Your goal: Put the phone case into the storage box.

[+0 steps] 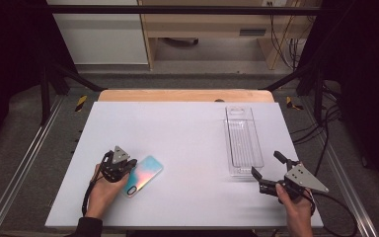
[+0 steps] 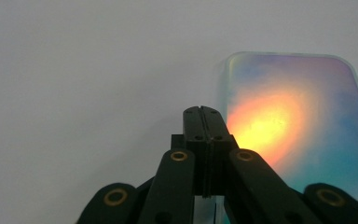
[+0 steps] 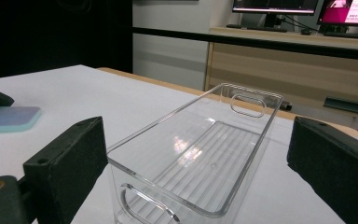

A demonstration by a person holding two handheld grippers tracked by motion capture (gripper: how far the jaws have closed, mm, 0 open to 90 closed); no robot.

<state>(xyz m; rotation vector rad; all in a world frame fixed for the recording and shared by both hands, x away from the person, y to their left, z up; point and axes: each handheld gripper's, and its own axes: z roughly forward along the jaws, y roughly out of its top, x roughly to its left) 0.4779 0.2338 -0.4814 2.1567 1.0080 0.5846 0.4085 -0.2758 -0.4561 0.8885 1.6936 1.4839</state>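
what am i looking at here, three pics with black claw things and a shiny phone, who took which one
No robot here: a person at a table holds a two-jaw tool in each hand. The high view comes from a fixed camera above, looking down on the table, with the forearms coming in at the bottom. The other two come from small cameras riding on the tools, looking along their black jaws.

The left hand-held gripper has its jaws shut with nothing between them. They rest beside, maybe against, the edge of an iridescent phone case, which lies flat on the table; its own view shows the case close up.

The right hand-held gripper is open, jaws wide, aimed at the near end of a clear plastic tray. In its own view the tray is empty and sits between the jaws, which are apart from it. Nothing is held.
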